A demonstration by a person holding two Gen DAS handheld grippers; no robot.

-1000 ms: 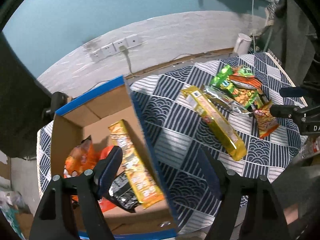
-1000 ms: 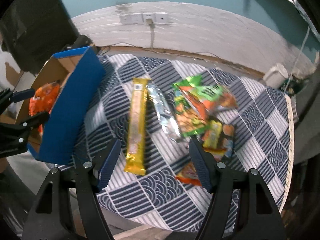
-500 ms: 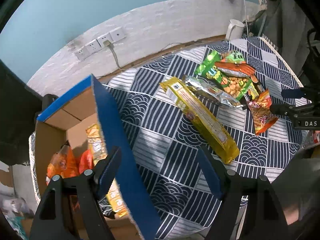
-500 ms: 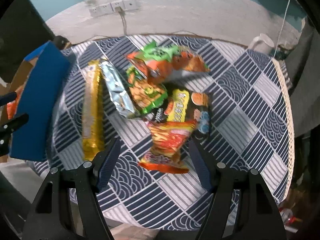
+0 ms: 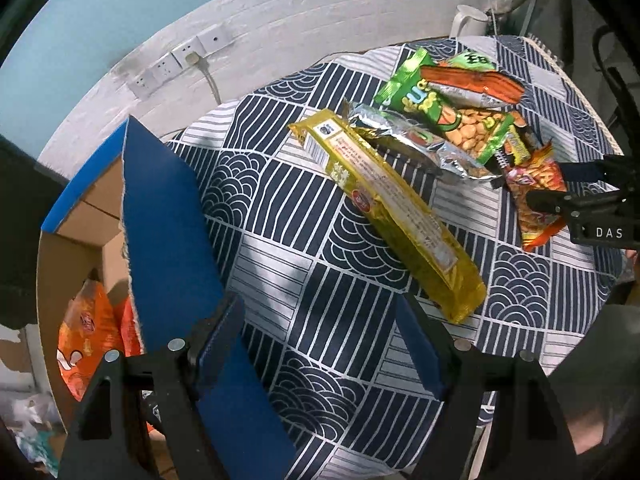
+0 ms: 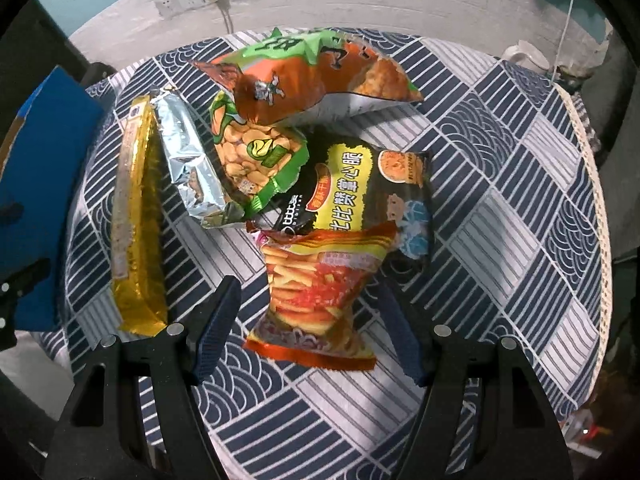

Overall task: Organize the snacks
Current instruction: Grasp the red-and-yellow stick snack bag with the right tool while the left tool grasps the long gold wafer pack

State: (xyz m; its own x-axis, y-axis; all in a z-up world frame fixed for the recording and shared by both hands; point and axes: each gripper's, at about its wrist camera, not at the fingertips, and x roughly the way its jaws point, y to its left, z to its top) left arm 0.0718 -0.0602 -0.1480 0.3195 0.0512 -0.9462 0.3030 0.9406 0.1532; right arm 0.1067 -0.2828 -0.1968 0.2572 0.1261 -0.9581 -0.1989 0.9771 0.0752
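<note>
Several snack packs lie on a round table with a navy patterned cloth. A long gold pack lies left of a silver pack, a green peanut bag, an orange-green bag, a black-yellow pack and a red-orange chip bag. My right gripper is open, its jaws either side of the chip bag's near end. It also shows in the left wrist view. My left gripper is open and empty above the cloth, beside the cardboard box.
The blue-sided box at the table's left holds orange snack bags. A white wall with sockets runs behind the table. A white kettle stands at the back right edge.
My left gripper has swung right, from over the box to over the cloth. My right gripper has moved right and closer, from the gold pack to the red-orange chip bag.
</note>
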